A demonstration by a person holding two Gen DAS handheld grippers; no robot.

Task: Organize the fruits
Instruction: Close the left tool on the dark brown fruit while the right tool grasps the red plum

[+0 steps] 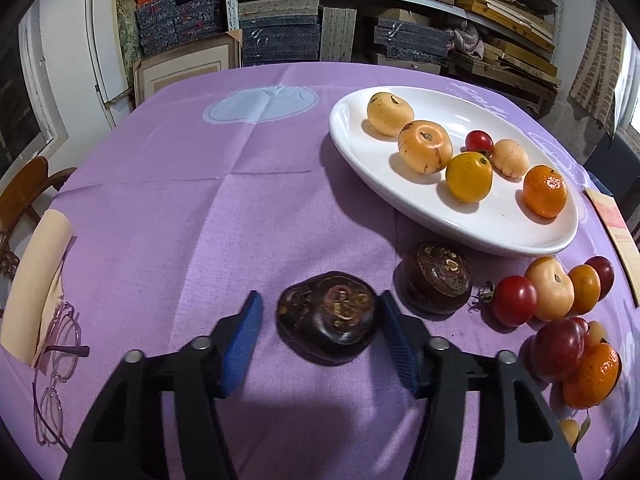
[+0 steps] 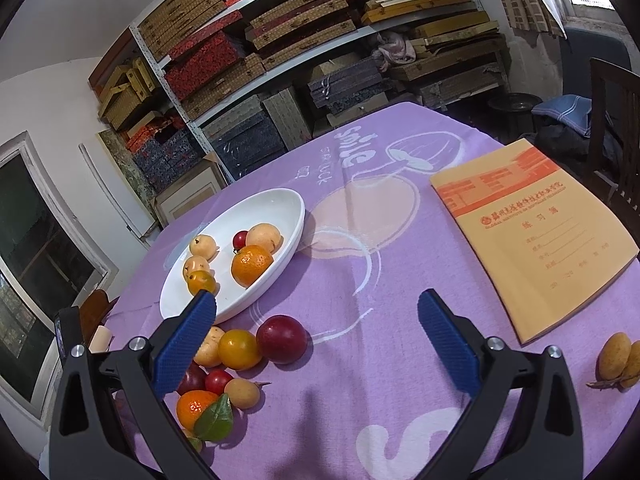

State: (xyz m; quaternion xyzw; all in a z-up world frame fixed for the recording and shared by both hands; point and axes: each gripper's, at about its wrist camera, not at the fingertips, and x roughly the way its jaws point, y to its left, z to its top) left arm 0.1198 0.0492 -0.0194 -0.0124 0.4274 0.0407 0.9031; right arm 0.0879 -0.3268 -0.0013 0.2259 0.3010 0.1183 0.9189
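A dark brown water chestnut [image 1: 328, 326] lies on the purple cloth between the fingers of my left gripper [image 1: 320, 300]. The right pad [image 1: 394, 332] touches its side, while a small gap separates the left pad [image 1: 244, 340] from it. A second water chestnut [image 1: 438, 280] sits just to the right. The white oval plate [image 1: 480, 236] beyond holds loquats, a yellow tomato, a cherry tomato and a mandarin [image 1: 545, 191]. Loose fruits [image 1: 552, 292] are heaped right of the plate. My right gripper [image 2: 317, 296] hangs open over bare cloth, beside the red plum [image 2: 282, 338] and the plate [image 2: 276, 204].
Pink glasses [image 1: 56, 360] and a beige paper roll [image 1: 36, 280] lie at the table's left edge, near a wooden chair [image 1: 24, 192]. An orange notebook [image 2: 536, 248] and two loquats [image 2: 616, 356] lie to the right. Shelves of boxes stand behind the table.
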